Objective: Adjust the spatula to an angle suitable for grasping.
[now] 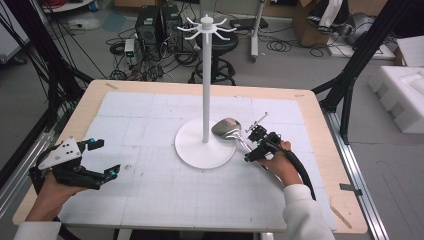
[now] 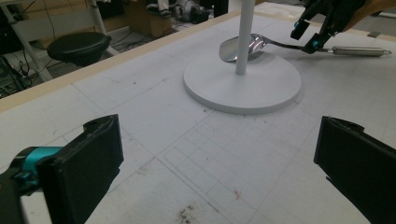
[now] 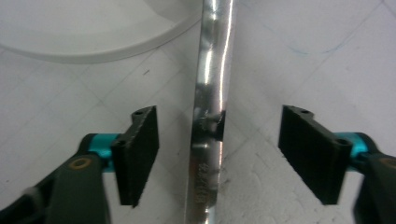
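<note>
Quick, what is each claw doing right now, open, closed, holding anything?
Left claw: open, holding nothing, above the bare mat.
Right claw: open, one jaw on each side of the ladle handle, not gripping it yet.

spoon [image 3: 208, 140] handle cut off by top and bottom edges in right gripper view; stand base [image 3: 93, 28] partly cropped.

Around the white stand [image 1: 205, 142] you have open mat to its left and front, but its tall pole blocks passes across the middle, and the metal ladle [image 1: 235, 132] lies against its right side.
</note>
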Demonstrator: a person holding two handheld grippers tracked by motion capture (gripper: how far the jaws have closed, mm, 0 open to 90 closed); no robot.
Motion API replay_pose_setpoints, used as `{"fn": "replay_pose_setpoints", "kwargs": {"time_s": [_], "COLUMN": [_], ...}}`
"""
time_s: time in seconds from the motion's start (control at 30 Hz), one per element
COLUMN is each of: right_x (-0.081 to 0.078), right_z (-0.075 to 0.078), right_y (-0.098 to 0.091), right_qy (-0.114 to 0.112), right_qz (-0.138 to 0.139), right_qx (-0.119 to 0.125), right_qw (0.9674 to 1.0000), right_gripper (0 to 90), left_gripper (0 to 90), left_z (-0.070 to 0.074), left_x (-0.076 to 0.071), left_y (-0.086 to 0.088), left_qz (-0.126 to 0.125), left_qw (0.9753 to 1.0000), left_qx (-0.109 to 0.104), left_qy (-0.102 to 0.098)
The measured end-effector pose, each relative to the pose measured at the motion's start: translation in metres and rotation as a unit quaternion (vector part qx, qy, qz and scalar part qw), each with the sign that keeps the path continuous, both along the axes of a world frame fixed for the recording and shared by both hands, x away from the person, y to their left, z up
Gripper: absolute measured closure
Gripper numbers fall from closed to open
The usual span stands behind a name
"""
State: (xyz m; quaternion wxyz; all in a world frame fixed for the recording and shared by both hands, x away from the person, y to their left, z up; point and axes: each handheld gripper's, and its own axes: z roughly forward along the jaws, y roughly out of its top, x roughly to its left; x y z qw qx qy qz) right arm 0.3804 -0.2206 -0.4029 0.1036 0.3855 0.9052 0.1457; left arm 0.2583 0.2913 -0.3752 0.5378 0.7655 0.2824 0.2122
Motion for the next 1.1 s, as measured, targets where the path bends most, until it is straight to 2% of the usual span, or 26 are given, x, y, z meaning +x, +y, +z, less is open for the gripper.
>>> {"fn": "replay_pose_setpoints", "kwargs": {"time_s": [0.17,0.47,0.6,1.1], "right_x": [0.0022,0.0046,0.0053,0.0092], "right_z": [-0.0005,-0.0054,-0.0059,-0.0077], "right_y": [-0.0007,0.0024,0.0027,0.004], "right_qy": [0.019,0.036,0.036,0.038], "right_qz": [0.0,0.0,-0.006,-0.022], "right_qx": [0.017,0.009,0.002,0.008], "right_qw": [0.9997,0.9993,0.9993,0.999], "right_gripper": [44.1,59.6,63.8,70.9], "left_gripper": [1.8,1.8,1.8,1.8], "left_z": [0.0003,0.0,0.0001,0.0006], "left_x": [-0.0001,-0.0001,-0.0001,-0.0004], "left_y": [0.0005,0.0004,0.0007,0.0002], "left_qz": [0.004,0.004,0.004,0.003], "left_qw": [1.0,1.0,1.0,1.0], "left_qx": [-0.002,-0.001,-0.002,-0.002], "left_qy": [-0.002,-0.001,-0.002,-0.002]}}
